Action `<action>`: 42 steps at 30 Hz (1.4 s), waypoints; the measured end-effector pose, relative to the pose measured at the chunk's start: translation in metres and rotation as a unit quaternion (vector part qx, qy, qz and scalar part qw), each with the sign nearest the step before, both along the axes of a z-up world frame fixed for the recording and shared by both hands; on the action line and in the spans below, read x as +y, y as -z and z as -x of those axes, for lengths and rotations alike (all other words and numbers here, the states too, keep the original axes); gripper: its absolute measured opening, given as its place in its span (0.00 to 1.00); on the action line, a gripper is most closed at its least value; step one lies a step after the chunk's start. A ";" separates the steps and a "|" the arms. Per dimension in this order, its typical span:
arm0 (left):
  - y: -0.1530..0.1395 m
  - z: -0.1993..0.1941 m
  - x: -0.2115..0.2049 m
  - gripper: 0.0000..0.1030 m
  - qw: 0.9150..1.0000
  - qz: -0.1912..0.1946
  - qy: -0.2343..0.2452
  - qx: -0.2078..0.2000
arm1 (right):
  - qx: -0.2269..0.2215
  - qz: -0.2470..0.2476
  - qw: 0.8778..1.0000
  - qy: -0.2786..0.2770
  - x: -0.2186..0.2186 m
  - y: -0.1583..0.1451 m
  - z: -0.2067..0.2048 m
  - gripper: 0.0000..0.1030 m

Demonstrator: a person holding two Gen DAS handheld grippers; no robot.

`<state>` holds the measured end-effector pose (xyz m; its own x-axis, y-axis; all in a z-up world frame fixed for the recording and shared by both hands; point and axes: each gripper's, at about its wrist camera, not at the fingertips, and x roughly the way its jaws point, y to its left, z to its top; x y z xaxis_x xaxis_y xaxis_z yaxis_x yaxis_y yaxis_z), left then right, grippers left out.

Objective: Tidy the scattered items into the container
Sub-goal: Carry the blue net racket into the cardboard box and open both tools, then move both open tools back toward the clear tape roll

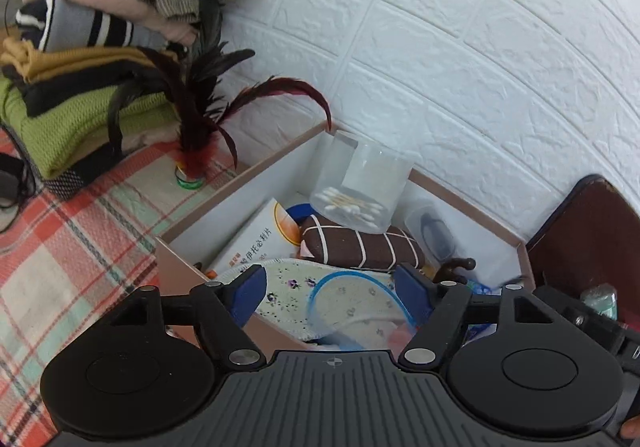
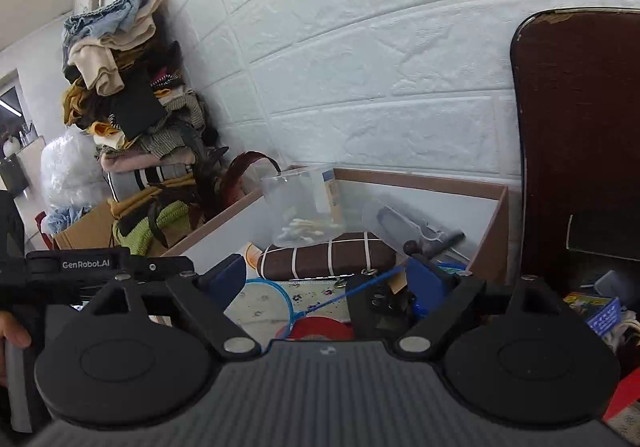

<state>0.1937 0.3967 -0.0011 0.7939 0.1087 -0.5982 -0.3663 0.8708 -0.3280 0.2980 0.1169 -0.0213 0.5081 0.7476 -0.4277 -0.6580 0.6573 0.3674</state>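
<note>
The container, a white-lined box with a brown rim (image 1: 280, 163) (image 2: 440, 183), stands against the wall. In it a clear jar of cotton swabs (image 1: 360, 191) (image 2: 304, 207) tilts on a brown case with white lines (image 1: 360, 247) (image 2: 328, 253). Beside these lie a white and orange medicine box (image 1: 260, 235), a floral cloth (image 1: 348, 303) and a small blue racket (image 2: 272, 299). My left gripper (image 1: 331, 285) is open over the floral cloth, holding nothing. My right gripper (image 2: 329, 277) is open over the box's near side, also holding nothing. A dark red feather shuttlecock (image 1: 196, 151) stands outside the box.
The shuttlecock stands on a plaid cloth (image 1: 80, 247) left of the box. A tall pile of folded clothes (image 1: 80, 47) (image 2: 132, 135) rises behind it. A dark brown board (image 1: 584, 239) (image 2: 580, 127) stands right of the box, with small packets (image 2: 596, 311) at its foot.
</note>
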 end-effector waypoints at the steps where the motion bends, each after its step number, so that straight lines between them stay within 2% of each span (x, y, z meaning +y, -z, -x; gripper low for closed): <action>1: -0.002 0.002 -0.003 0.81 1.000 -0.008 0.001 0.002 | 0.007 -0.004 1.000 0.005 -0.003 0.000 0.000 0.87; 12: -0.030 0.037 -0.031 0.85 0.999 -0.045 0.009 -0.011 | 0.001 -0.029 0.999 0.041 -0.032 -0.021 0.020 0.89; 17: -0.042 0.067 -0.069 0.93 0.997 -0.063 0.032 -0.020 | -0.008 -0.043 0.999 0.029 -0.056 -0.030 0.055 0.97; 20: -0.046 0.089 -0.099 0.94 0.995 -0.082 0.045 -0.023 | -0.021 -0.056 0.998 0.028 -0.077 -0.034 0.085 0.99; 22: -0.044 0.103 -0.117 0.96 0.994 -0.092 0.049 -0.017 | -0.027 -0.061 0.997 0.031 -0.092 -0.036 0.106 1.00; 23: -0.041 0.111 -0.125 1.00 0.994 -0.094 0.047 -0.016 | -0.032 -0.060 0.997 0.034 -0.099 -0.036 0.116 1.00; 25: -0.032 0.128 -0.141 1.00 0.994 -0.100 0.041 -0.015 | -0.044 -0.050 0.997 0.041 -0.111 -0.036 0.135 1.00; 31: -0.001 0.153 -0.179 1.00 0.991 -0.117 0.049 0.034 | -0.081 0.022 0.995 0.049 -0.129 -0.023 0.179 1.00; 35: 0.008 0.161 -0.199 1.00 0.992 -0.109 0.053 0.044 | -0.077 0.031 0.995 0.051 -0.147 -0.013 0.196 1.00; 42: 0.011 0.159 -0.237 1.00 0.990 -0.112 0.077 0.046 | -0.067 0.029 0.994 0.086 -0.189 -0.002 0.210 1.00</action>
